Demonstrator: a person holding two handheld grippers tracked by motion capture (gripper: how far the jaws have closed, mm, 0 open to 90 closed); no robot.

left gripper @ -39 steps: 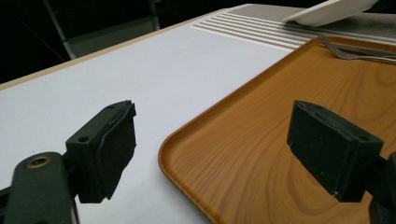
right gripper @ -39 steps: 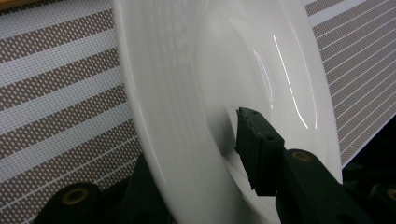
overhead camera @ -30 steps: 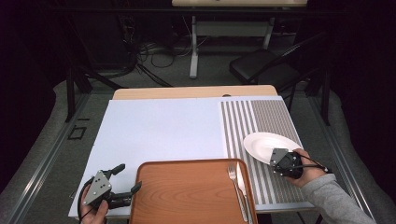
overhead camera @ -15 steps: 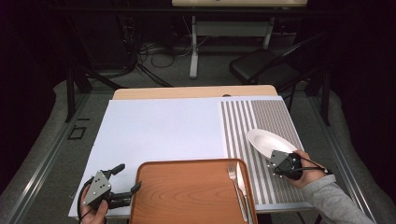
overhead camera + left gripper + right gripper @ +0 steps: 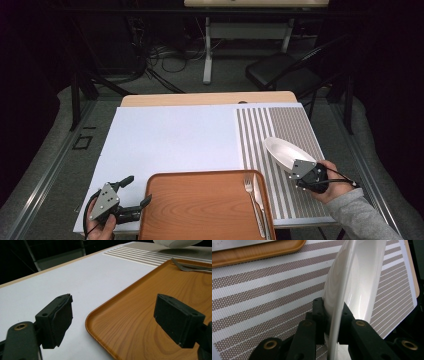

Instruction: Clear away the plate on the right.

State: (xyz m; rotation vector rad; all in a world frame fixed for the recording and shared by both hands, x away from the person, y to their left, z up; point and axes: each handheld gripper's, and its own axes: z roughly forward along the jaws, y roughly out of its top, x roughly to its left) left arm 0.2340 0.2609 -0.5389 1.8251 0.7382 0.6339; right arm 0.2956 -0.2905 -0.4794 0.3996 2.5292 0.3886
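A white plate (image 5: 281,151) is tipped up on edge over the striped mat (image 5: 290,125). My right gripper (image 5: 300,171) is shut on its near rim; its jaws have just been closing with the rim between them. In the right gripper view the pads (image 5: 318,312) pinch the plate (image 5: 359,277) from both sides. My left gripper (image 5: 139,189) stands open at the front left corner of the wooden tray (image 5: 200,212). In the left gripper view the left gripper (image 5: 117,317) straddles the tray's rim (image 5: 100,312) without touching it.
A fork (image 5: 251,195) and a knife (image 5: 259,192) lie along the tray's right side. A white mat (image 5: 170,140) covers the table's left and middle. A black chair (image 5: 280,72) stands beyond the table's far edge.
The plate has tipped from lying nearly flat on the striped mat to standing steeply on edge in the right gripper. The left gripper has not moved.
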